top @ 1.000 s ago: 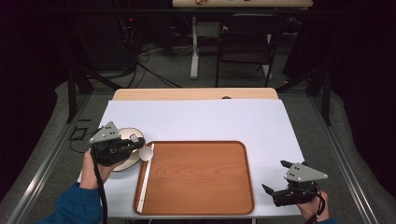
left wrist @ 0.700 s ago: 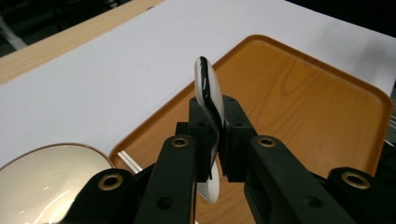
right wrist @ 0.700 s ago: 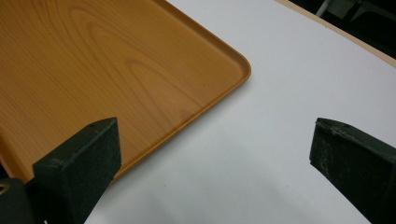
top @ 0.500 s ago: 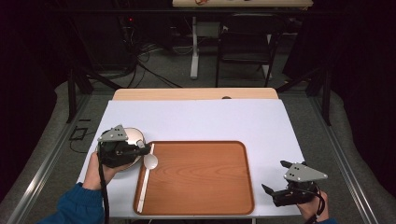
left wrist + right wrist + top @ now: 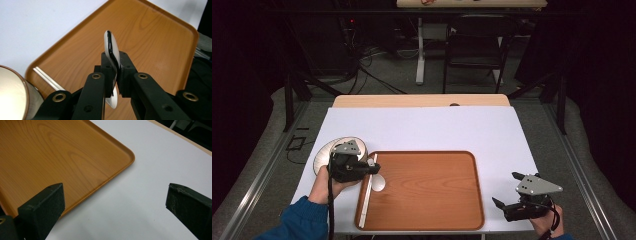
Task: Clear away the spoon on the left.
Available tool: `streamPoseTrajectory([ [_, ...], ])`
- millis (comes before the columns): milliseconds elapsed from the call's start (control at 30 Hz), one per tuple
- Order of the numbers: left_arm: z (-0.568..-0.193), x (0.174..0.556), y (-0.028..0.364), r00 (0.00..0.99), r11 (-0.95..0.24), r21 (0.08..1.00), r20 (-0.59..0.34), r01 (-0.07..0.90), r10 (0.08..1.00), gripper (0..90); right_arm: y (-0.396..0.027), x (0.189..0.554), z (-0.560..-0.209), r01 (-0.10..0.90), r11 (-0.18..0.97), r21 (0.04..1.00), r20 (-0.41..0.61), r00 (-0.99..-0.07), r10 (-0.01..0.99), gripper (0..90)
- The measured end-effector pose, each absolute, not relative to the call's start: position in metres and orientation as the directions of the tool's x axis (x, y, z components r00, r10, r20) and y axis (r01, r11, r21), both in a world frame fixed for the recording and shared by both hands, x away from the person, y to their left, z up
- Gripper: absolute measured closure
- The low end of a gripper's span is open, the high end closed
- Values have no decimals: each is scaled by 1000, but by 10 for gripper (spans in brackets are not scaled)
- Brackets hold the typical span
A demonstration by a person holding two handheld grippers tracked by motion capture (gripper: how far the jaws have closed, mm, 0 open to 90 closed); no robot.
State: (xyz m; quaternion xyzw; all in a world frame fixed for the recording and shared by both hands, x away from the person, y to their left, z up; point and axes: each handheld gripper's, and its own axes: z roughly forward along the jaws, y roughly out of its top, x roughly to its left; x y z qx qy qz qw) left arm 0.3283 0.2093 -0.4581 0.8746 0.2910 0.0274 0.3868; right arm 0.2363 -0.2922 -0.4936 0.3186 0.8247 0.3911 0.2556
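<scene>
My left gripper is shut on a white spoon and holds it over the left part of the brown wooden tray. In the left gripper view the spoon stands on edge between the pads of the left gripper, with a dark streak along its rim. My right gripper rests on the white table right of the tray, jaws wide apart and nothing between them. The right gripper view shows the right gripper over bare table beside the tray's corner.
A pair of white chopsticks lies inside the tray along its left rim; the chopsticks also appear in the left gripper view. A pale round bowl stands on the table left of the tray. The white table top stretches behind the tray.
My left gripper has carried the spoon from over the bowl rightward and down, to above the tray's left side. The right gripper has stayed put.
</scene>
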Motion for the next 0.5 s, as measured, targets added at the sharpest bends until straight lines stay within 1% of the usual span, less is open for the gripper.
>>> streamPoseTrajectory([
  [200, -466, 331, 206, 836, -571, 650, -197, 502, 512, 847, -291, 237, -494, 327, 493, 806, -170, -670, 722, 15],
  [300, -469, 332, 206, 829, -576, 633, -203, 517, 521, 846, -291, 237, -494, 327, 494, 806, -171, -671, 722, 15],
  [500, -476, 336, 206, 822, -571, 627, -214, 530, 528, 835, -292, 237, -494, 331, 492, 805, -167, -670, 723, 15],
])
